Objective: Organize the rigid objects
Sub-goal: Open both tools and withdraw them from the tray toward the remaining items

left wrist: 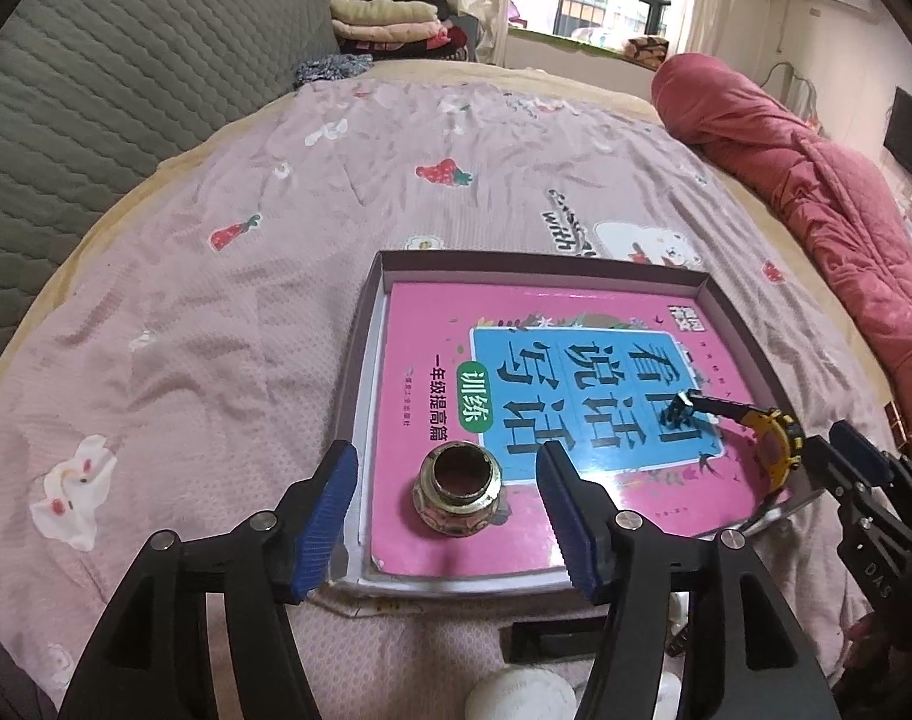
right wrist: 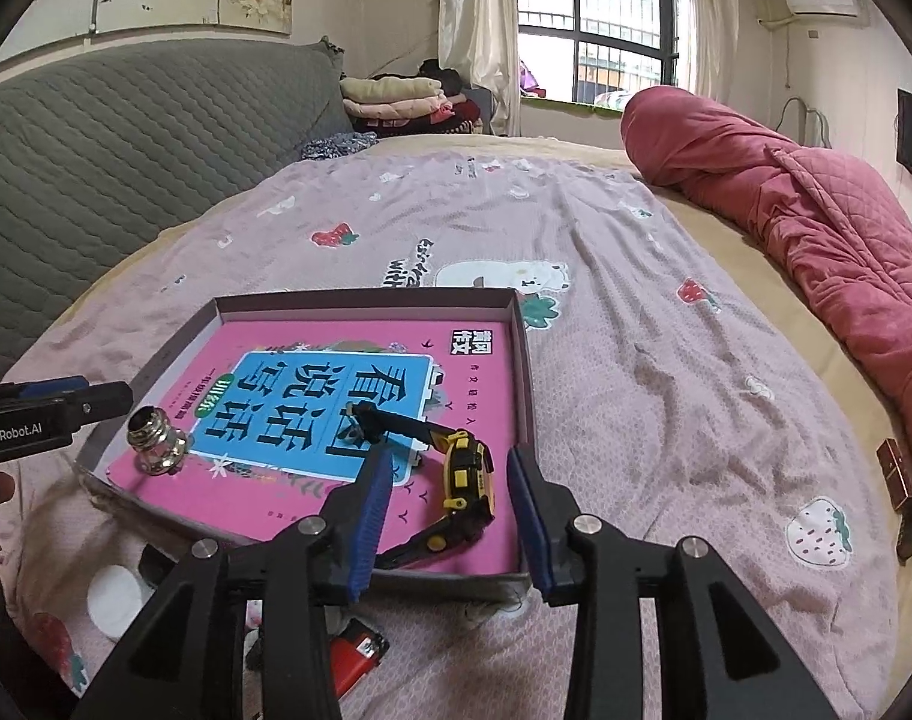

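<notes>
Both grippers wide open, empty: left gripper (left wrist: 447,516) straddles jar (left wrist: 458,496) at tray (left wrist: 733,324) near-left corner; right gripper (right wrist: 450,516) straddles watch (right wrist: 465,483) near near-right corner. Next, lighter (right wrist: 354,657) on bed off near edge: approach low, close squarely.

Left gripper (left wrist: 447,519): jaws spread wide, blue ribbed pads (left wrist: 327,519) facing each other across an open gap, nothing clamped; in the right wrist view its black body enters from the left edge, held low and level. Right gripper (right wrist: 447,516): jaws likewise parted, blue pads (right wrist: 369,525) apart and gripping nothing; in the left wrist view it shows at the far right edge. Both point forward, angled slightly downward.
</notes>
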A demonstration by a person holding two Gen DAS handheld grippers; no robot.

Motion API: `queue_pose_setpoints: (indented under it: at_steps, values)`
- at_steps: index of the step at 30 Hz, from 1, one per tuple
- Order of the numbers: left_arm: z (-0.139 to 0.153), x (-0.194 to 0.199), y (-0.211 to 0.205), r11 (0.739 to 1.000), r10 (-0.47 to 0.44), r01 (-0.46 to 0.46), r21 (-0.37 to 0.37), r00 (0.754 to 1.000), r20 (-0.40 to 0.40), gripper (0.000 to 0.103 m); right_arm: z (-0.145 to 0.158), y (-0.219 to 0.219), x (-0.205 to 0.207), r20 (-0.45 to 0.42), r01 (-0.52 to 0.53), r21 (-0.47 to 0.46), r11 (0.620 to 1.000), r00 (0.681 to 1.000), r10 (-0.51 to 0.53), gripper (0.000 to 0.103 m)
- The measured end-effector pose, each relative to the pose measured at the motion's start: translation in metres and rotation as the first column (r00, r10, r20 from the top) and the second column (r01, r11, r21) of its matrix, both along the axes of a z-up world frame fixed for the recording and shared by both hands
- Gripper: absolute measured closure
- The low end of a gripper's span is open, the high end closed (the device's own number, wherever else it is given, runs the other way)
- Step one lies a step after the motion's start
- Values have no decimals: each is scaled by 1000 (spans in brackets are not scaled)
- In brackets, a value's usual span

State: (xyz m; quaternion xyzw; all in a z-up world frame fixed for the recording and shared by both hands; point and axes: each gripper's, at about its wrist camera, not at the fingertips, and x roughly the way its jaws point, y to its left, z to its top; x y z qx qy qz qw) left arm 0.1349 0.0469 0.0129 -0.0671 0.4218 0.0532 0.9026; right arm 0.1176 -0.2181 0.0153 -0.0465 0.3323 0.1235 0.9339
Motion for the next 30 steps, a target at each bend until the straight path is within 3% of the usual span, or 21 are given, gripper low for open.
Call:
queue_pose_setpoints:
  at_steps: [10,28,30]
  values:
    - [23,-28,0,1000,-13,12,24,999,40,38,15,-3,-18,18,-7,25,1000,1000,7,63]
    - [21,-61,-14,998,-41,40,42,999,5,38,21,6,-49,-6,-45,6,999,999,45,62]
    - [23,-64,-15,998,-39,39,42,999,6,38,21,5,-52,-11,-42,6,999,999,42,57]
